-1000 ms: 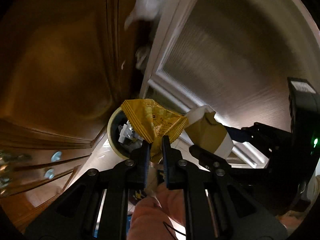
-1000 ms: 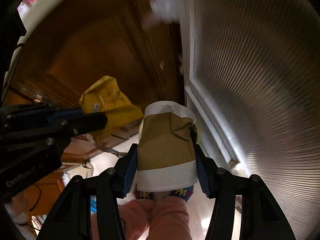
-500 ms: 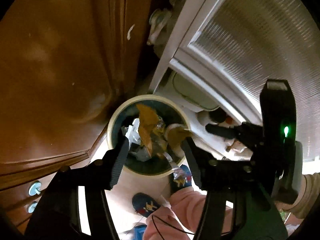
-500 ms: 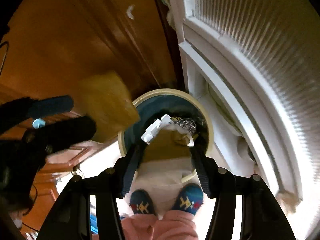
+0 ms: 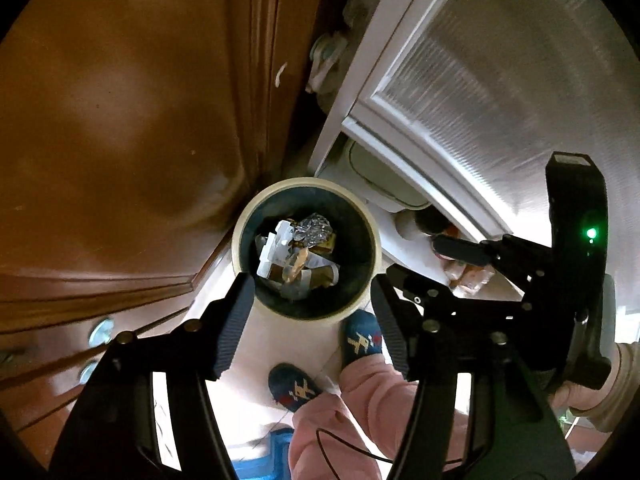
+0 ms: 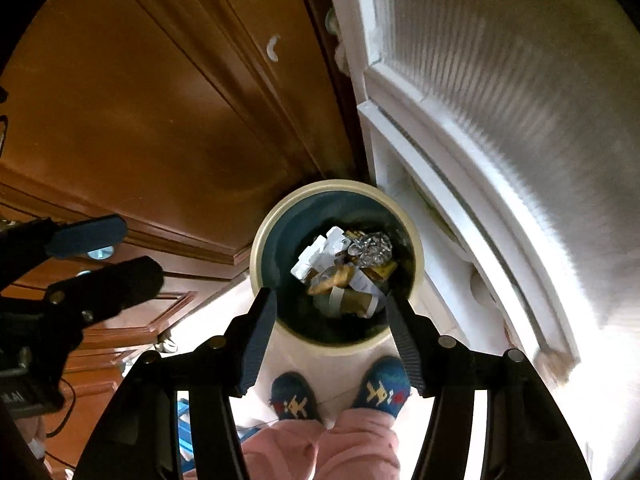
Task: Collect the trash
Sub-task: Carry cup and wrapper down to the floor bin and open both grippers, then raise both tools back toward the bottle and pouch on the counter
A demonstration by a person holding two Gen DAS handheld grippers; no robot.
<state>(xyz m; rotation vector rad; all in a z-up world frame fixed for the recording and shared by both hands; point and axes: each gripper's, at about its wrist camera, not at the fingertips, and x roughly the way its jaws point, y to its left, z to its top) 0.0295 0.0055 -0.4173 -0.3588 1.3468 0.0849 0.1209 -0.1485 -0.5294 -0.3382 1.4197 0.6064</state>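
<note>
Left wrist view is showing the wooden cabinet (image 5: 132,120) filling the left side, then the left gripper (image 5: 312,312) hanging with its jaws spread wide and nothing between them. A second ago those jaws were pinching a yellow wrapper; half a second ago it was dropping free, and now it is lying among the trash (image 5: 296,252) at the bottom of the bin (image 5: 240,236). Moving rightward in the same view, the right gripper (image 5: 424,260) is reaching in from the side, its jaws parted too, in front of the ribbed white door (image 5: 500,92).

Right wrist view is telling the same story. At far left the left gripper (image 6: 120,248) is hovering in front of the wooden cabinet (image 6: 160,92), jaws apart. In the middle, the bin (image 6: 260,240) is sitting on the floor directly below, with the trash (image 6: 344,276) piled inside: crumpled foil, white card pieces and a brown-and-white paper cup that the right gripper (image 6: 330,320) was clamping a second ago. Its jaws are now standing released on either side of the bin's rim, holding nothing. Below them the person's blue slippers (image 6: 380,392) are standing close beside the bin, and the ribbed white door (image 6: 500,80) is filling the right side.

Both pieces being carried are now deposited, so this round of collecting looks complete; both tools are free to go fetch more, if any remains.
</note>
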